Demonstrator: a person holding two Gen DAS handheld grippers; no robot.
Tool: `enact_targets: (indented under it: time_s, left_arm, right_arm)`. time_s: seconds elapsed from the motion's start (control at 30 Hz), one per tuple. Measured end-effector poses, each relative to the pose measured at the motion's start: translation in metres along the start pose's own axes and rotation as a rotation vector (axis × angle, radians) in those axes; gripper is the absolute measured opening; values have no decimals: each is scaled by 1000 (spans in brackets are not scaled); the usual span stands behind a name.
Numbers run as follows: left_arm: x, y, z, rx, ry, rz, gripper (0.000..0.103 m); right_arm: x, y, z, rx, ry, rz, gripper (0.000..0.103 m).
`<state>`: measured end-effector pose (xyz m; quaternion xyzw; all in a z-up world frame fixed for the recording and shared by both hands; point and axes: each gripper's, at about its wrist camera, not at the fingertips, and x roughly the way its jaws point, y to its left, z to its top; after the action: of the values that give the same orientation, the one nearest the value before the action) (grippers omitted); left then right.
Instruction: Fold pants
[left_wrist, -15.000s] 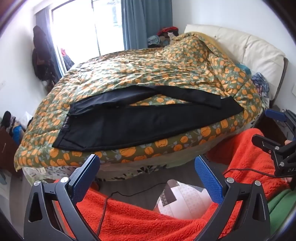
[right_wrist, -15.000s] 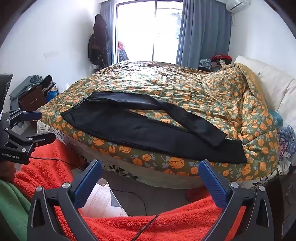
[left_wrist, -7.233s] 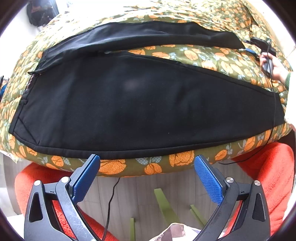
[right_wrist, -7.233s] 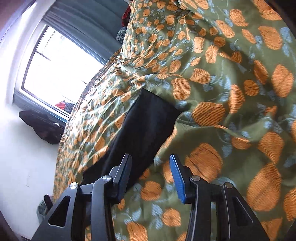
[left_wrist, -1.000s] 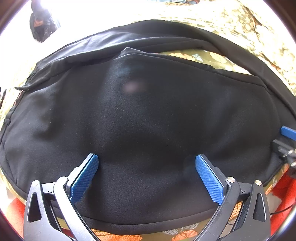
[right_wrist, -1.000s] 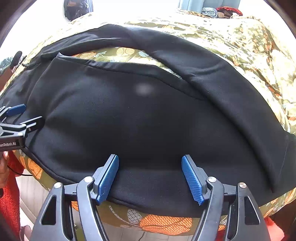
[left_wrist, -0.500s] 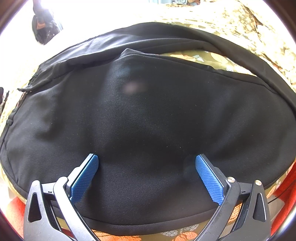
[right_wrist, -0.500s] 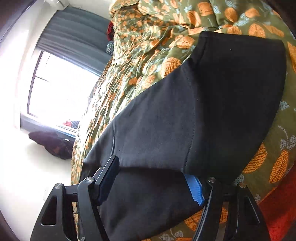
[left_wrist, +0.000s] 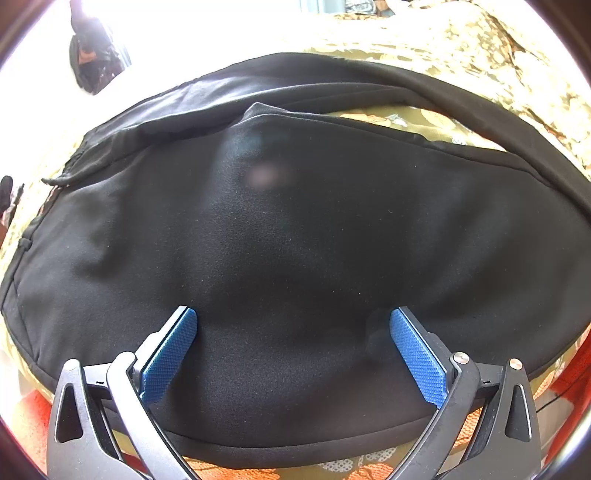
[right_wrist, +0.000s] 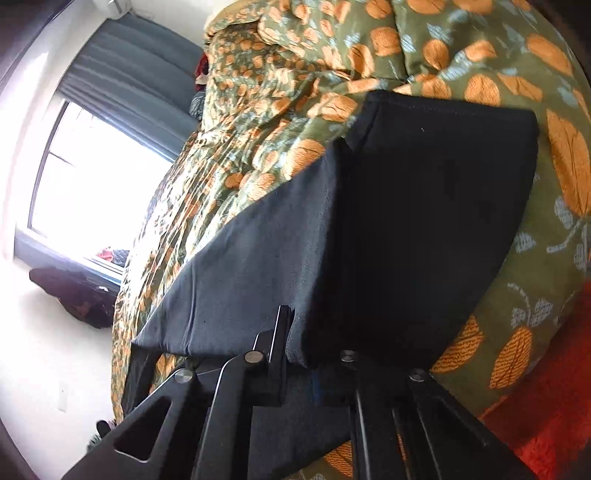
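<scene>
Pants (left_wrist: 295, 240) lie spread on the pumpkin-print duvet (right_wrist: 480, 55), left gripper (left_wrist: 293, 321) gaping empty above them, while right gripper (right_wrist: 314, 350) pinches the leg cuff (right_wrist: 424, 221), seemingly for folding.

A bed fills most of the room, covered by a green quilt (right_wrist: 280, 122) printed with orange fruit. Behind it a big window (right_wrist: 85, 184) blazes white with daylight, grey-blue curtains (right_wrist: 144, 92) drawn to one side. The wall (right_wrist: 40, 362) is plain white, with dark clothes (right_wrist: 77, 295) hanging against it.
</scene>
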<state>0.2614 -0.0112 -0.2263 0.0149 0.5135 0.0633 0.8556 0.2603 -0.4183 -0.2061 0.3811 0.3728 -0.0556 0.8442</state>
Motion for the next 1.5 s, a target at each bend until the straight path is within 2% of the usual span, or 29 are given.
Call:
enact_targets:
  time_s: [0.1,0.13,0.27,0.37,0.43,0.5,0.63,0.73,0.77,0.8,0.83,0.9,0.97,1.07,1.13,1.2,1.27,1.33,1.37,1.4,1.43,1.5]
  left_arm:
    - [-6,5,16,-31,74,-13,103]
    - [-10,9,24,-50,85,-46,102]
    - [-19,35,73,-178,63,-221,102]
    - [-8,66,121,-357,68,-386,102]
    - [6,86,144,-481,58,-455,102]
    - [23,97,164,-556,69,-469,102]
    - [60,100,194,-604,139,-461,101]
    - [68,97,207,-626,124,-457,98]
    - [71,98,208,-634,116,-464,95]
    - [74,96,209,-641,114,-474,79]
    - [77,96,212,-646,125,-492,48]
    - [88,91,215,-642,165,-524,5]
    - [77,89,214,-592,136,-501,5]
    - [39,83,219,-466,62,-441,5]
    - [3,89,223,-456,-7,-450,5]
    - [-43,101,216,-467,-110,-462,5]
    - [-86,110,196,-448,-208,-442,5]
    - [-107,114,158,-422,-234,-390,5]
    - [-105,112,137,-415,-207,-365,5]
    - [-96,107,111,-405,-155,-340,5]
    - [-81,101,84,-394,-89,-318,5]
    - [-46,81,37,-366,54,-297,5]
  right_arm:
    - [-16,17,1,-85,-22,39,8]
    - [-22,23,2,-110,-27,58,8]
    - [-44,49,3,-233,-39,125,8]
    - [-63,65,2,-307,-48,179,8]
    - [-76,73,0,-344,-53,206,8]
    - [-88,80,-1,-378,-58,232,8]
    - [-114,90,-2,-434,-64,287,8]
    - [-138,90,-2,-457,-66,329,8]
    - [-146,88,-1,-465,-67,355,8]
    - [-153,86,-1,-471,-64,395,8]
    - [-160,83,-1,-477,-57,435,8]
    - [-165,75,-1,-481,-28,487,8]
    - [-155,62,3,-465,-2,443,8]
    - [-114,34,17,-425,46,259,8]
    - [-89,28,33,-463,43,167,8]
    - [-83,38,51,-514,-4,153,8]
    - [-95,56,68,-549,-71,235,8]
    - [-101,71,80,-573,-66,338,8]
    - [-95,71,85,-581,-7,367,8]
    - [-82,68,86,-592,70,343,8]
    - [-63,60,84,-601,162,275,8]
    - [-21,24,79,-554,328,74,8]
